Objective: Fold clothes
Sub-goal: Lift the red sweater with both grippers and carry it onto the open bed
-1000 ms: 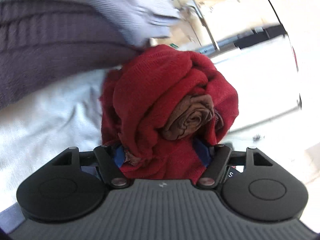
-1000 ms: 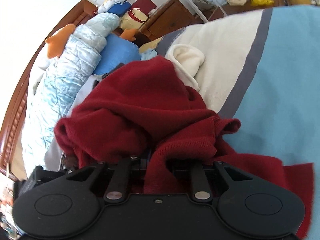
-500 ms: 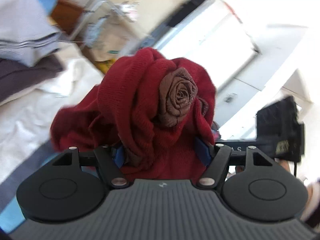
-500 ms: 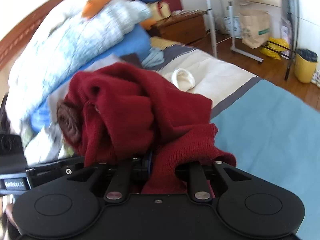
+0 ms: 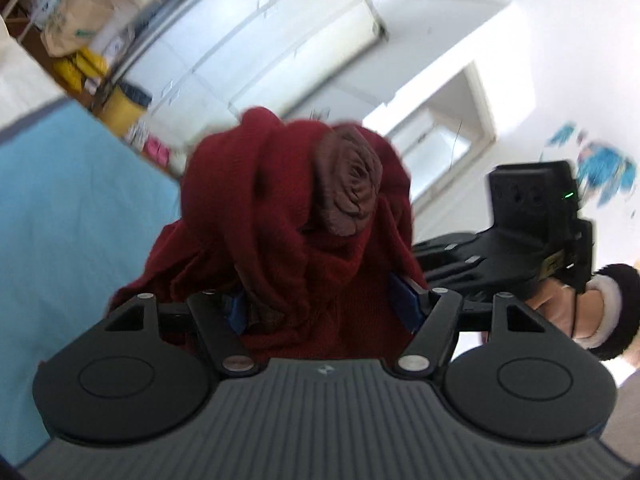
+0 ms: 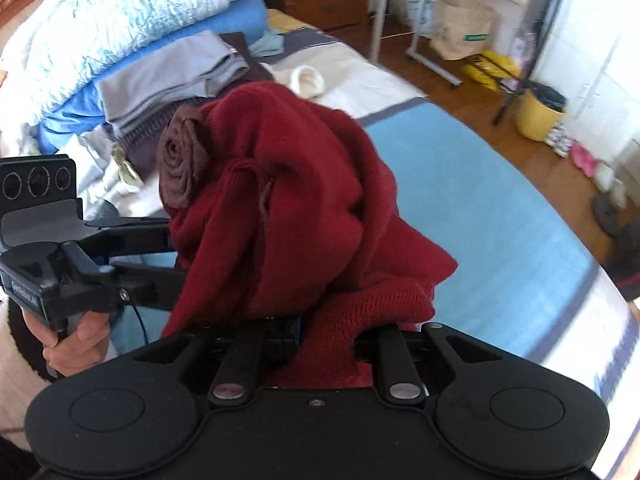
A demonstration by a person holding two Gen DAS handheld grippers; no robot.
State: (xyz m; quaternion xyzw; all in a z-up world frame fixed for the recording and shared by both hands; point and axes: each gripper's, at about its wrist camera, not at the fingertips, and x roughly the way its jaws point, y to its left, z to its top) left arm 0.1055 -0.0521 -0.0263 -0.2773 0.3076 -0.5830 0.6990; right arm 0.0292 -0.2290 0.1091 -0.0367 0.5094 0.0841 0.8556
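Observation:
A bunched dark red knit garment with a brown fabric rose hangs in the air between both grippers. My left gripper is shut on its cloth; the blue pads are mostly buried. My right gripper is shut on another part of the same garment, fingertips hidden by cloth. The rose faces left in the right wrist view. The right gripper's body shows at right in the left wrist view. The left gripper's body shows at left in the right wrist view.
The bed's blue and cream cover lies below. A stack of folded grey and purple clothes, a white rolled item and piled quilts sit at the bed's far end. A yellow bin, paper bag and shoes are on the floor.
Both grippers have lifted the red garment higher off the bed and turned. The left wrist view now faces the wall and cupboards instead of the folded stack.

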